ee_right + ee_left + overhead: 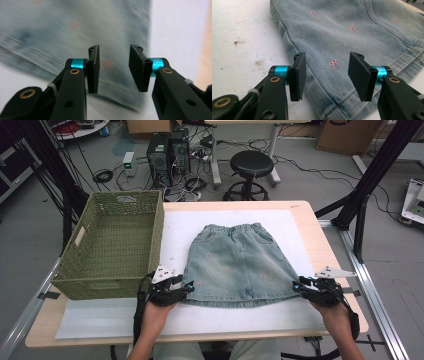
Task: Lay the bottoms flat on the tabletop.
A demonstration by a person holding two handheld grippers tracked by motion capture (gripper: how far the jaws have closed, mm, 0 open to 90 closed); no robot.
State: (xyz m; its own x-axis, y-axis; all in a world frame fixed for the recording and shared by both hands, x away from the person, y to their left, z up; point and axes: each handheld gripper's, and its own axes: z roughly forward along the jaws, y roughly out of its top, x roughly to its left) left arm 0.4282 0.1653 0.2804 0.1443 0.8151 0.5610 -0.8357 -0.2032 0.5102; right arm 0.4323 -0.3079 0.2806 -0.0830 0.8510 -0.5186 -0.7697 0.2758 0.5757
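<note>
From the high view, one denim skirt [239, 265] lies flat on the white mat [175, 235], waistband away from the person, beside one green woven basket [112, 245]. The left gripper [189, 287] sits at its near left hem corner, the right gripper [296, 287] at the near right corner.

In the left gripper view, the jaws stand apart over the hem, clamping nothing; four pink bows show.

In the right gripper view, the jaws are parted above blurred denim, nothing gripped.

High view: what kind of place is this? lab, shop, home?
Most likely a robotics or data-collection lab. Black frame struts flank the table, computer towers stand on the floor amid loose cables, and a denim skirt lies staged on a white mat beside a green woven basket.
</note>
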